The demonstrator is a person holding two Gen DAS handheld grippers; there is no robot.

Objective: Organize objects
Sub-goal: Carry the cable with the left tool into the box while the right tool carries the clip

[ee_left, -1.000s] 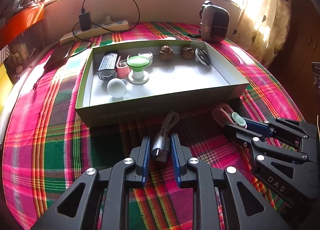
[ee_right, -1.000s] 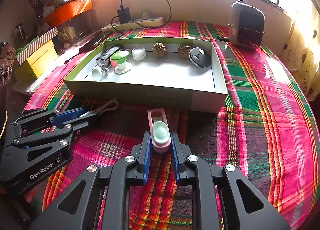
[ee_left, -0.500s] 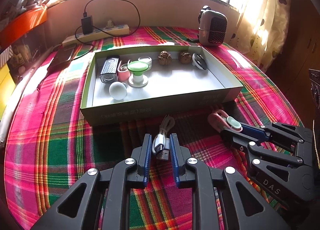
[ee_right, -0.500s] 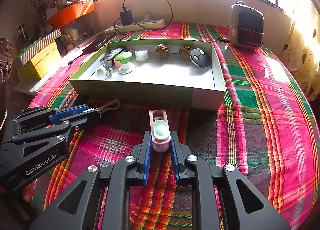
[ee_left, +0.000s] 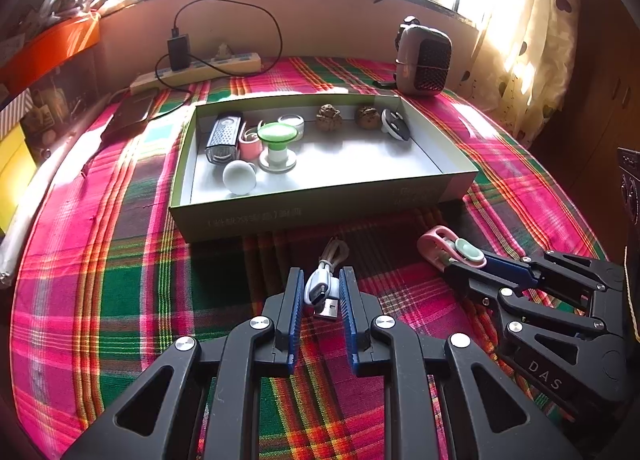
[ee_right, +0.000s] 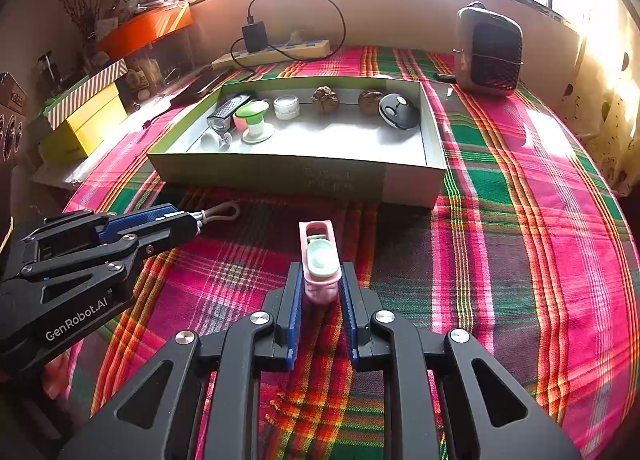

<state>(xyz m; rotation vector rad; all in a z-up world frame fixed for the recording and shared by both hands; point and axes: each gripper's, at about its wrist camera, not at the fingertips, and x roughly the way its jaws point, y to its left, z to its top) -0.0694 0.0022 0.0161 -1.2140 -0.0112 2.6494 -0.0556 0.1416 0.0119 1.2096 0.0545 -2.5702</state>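
Observation:
My left gripper (ee_left: 320,288) is shut on a short white USB cable (ee_left: 320,286), held above the plaid cloth in front of the box. It also shows in the right wrist view (ee_right: 192,220), the cable loop (ee_right: 224,212) sticking out. My right gripper (ee_right: 320,284) is shut on a pink clip with a mint pad (ee_right: 319,260). It shows at the right of the left wrist view (ee_left: 456,264), holding the clip (ee_left: 448,250). The open green box (ee_left: 320,208) holds several small items along its back and left.
A small heater (ee_right: 490,52) stands back right of the box. A power strip with a charger (ee_right: 276,50) lies along the back wall. Yellow and striped boxes (ee_right: 86,112) sit at the left. A dark phone (ee_left: 130,116) lies left of the box.
Both grippers have lifted and drawn back from the box, each carrying its object. The box looks smaller and farther away now.

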